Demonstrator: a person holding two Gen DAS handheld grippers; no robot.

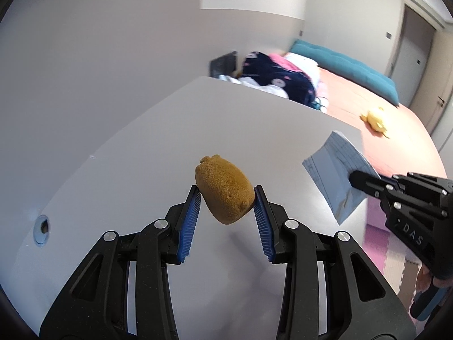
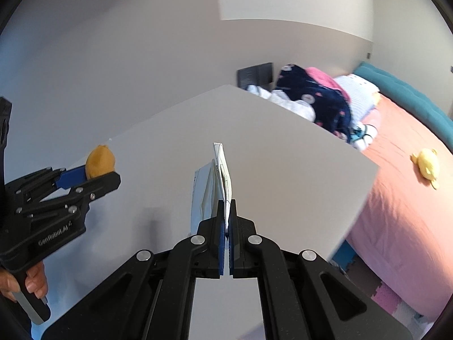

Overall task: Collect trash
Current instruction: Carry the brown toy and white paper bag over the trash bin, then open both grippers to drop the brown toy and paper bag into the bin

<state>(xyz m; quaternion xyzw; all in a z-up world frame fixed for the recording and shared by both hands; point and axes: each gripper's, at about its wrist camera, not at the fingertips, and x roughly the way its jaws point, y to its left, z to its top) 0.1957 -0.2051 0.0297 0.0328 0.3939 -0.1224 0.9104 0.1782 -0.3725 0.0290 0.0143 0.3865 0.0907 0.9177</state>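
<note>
My left gripper (image 1: pixel 226 191) is shut on a brown fuzzy kiwi-like fruit (image 1: pixel 223 189) and holds it above the white table (image 1: pixel 141 147). It also shows at the left of the right wrist view (image 2: pixel 97 174), with the fruit (image 2: pixel 100 161) between its blue pads. My right gripper (image 2: pixel 226 201) is shut on a folded sheet of lined paper (image 2: pixel 218 181), held edge-on above the table (image 2: pixel 283 147). In the left wrist view the right gripper (image 1: pixel 355 181) pinches the paper (image 1: pixel 338 174) near the table's right edge.
A round cable hole (image 1: pixel 42 228) is in the table at the left. Beyond the table is a bed with a pink cover (image 2: pixel 396 198), a dark patterned bundle (image 2: pixel 320 96), a teal headboard cushion (image 1: pixel 345 65) and a yellow plush toy (image 2: pixel 426 163). Foam floor mats (image 1: pixel 396 266) lie below right.
</note>
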